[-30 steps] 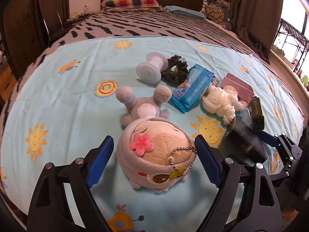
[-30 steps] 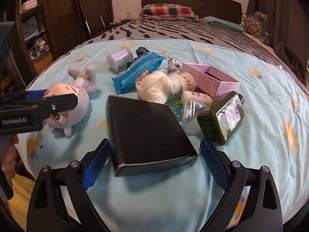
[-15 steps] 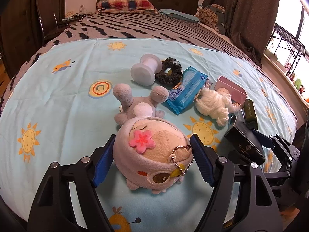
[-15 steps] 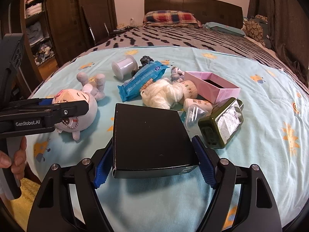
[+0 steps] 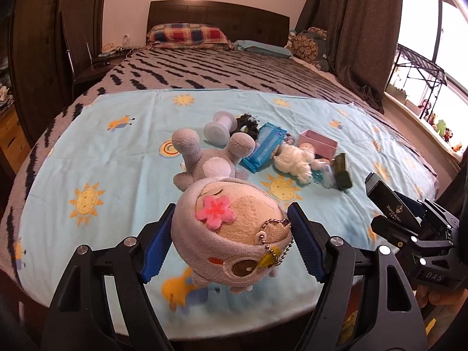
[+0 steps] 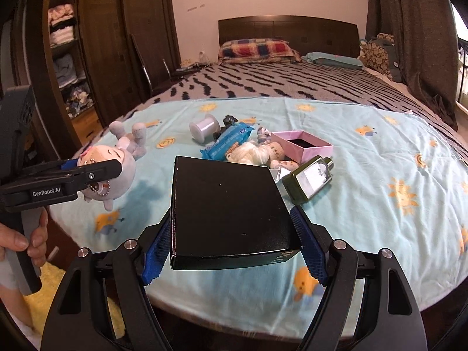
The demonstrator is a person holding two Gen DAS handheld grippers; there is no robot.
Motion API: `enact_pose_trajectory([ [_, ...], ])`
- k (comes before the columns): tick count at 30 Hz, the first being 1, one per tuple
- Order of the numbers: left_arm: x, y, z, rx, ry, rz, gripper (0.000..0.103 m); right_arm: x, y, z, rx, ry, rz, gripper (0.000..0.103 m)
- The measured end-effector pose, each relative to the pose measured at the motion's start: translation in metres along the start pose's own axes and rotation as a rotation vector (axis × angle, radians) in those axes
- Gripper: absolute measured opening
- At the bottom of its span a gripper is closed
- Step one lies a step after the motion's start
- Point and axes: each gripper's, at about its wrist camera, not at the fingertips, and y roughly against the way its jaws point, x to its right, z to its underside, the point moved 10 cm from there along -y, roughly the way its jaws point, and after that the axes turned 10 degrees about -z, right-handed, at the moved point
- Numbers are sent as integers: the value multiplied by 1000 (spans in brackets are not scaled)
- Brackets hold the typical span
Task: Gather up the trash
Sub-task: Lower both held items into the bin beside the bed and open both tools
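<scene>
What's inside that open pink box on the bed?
The pink box is open on top. The right wrist view shows only a dark interior, perhaps a lining. Its near wall hides the bottom, so whether anything lies inside cannot be told.

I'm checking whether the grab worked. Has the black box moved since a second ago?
Yes. The black box lay flat on the blue sheet beside the green bottle; now it is lifted clear, clamped in the right gripper, overlapping the bottle's near end.
</scene>
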Motion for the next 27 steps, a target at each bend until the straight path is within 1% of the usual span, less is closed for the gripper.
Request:
enact_pose_trajectory([
  [3, 6, 24, 17, 15, -18, 31, 72, -5, 19, 15, 2, -21, -22, 78],
  [5, 12, 35, 31, 12, -32, 52, 72, -8, 29, 31, -15, -46, -27, 78],
  [9, 22, 49, 66, -28, -67, 94, 72, -10, 44, 66, -60, -97, -33, 78],
  [12, 25, 51, 99, -81, -62, 115, 72, -12, 48, 96, -104, -136, -19, 78],
  [15, 27, 45, 135, -161, -48, 128, 72, -13, 44, 128, -161, -215, -38, 78],
  [18, 31, 35, 169, -245, -30, 138, 72, -17, 38, 154, -208, -237, -31, 78],
  [23, 43, 19, 205, -337, -57, 148, 72, -17, 24, 187, -290, -257, -2, 78],
  [24, 46, 13, 215, -365, -60, 153, 72, -16, 20, 193, -308, -266, -1, 78],
  [27, 53, -1, 233, -415, -80, 150, 72, -9, 8, 212, -362, -306, 5, 78],
])
